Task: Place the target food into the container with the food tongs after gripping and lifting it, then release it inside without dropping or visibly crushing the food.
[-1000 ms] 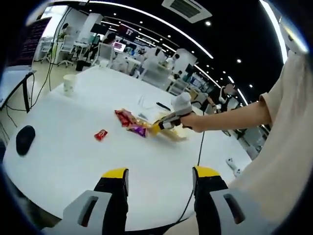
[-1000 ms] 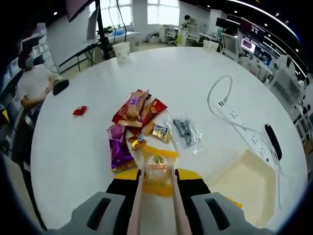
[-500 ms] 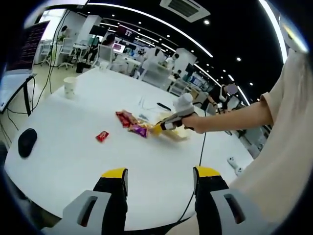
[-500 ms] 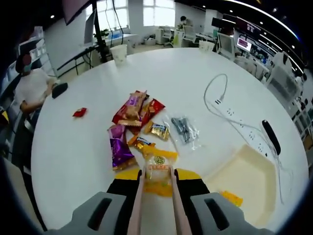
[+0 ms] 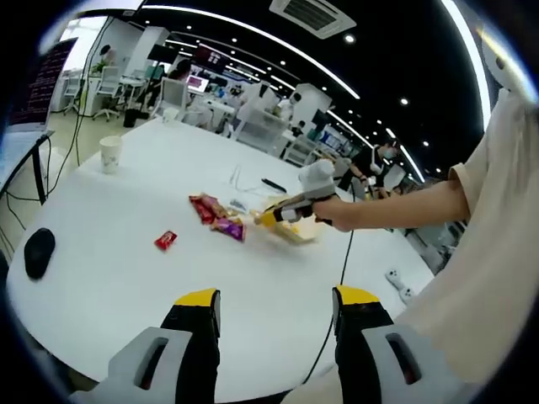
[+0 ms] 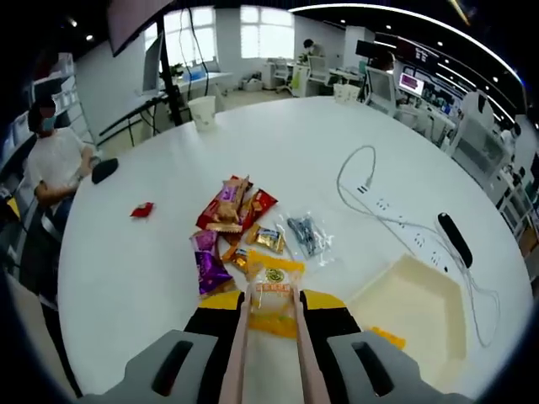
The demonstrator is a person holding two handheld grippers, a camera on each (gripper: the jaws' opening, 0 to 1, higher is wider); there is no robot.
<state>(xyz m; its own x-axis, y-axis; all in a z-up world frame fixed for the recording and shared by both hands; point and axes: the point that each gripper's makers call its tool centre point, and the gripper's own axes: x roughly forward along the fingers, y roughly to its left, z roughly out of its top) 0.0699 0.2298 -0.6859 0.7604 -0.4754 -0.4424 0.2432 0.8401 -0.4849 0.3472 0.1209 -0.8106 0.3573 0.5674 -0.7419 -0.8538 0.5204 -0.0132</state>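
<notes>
In the right gripper view my right gripper (image 6: 271, 301) is shut on a pair of pale food tongs (image 6: 237, 358). The tongs' tips pinch a yellow wrapped snack (image 6: 271, 280), held above the white table. The cream container (image 6: 417, 310) lies open to the right of it. A pile of wrapped snacks (image 6: 229, 220) lies just beyond the held one. In the left gripper view my left gripper (image 5: 276, 303) stands open over the table's near edge, holding nothing. Farther off, a hand holds the right gripper (image 5: 290, 209) beside the snack pile (image 5: 215, 219) and the container (image 5: 299, 229).
A clear bag of grey parts (image 6: 303, 234), a white cable with a power strip (image 6: 379, 202) and a black remote (image 6: 455, 240) lie past the container. A red packet (image 6: 141, 209), a paper cup (image 6: 202, 109) and a black mouse (image 6: 105, 170) sit left. A person (image 6: 55, 160) sits at the table's left edge.
The right gripper has risen with the tongs and the yellow snack, so the pile and container look smaller. The left view has shifted slightly; its jaws have not moved.
</notes>
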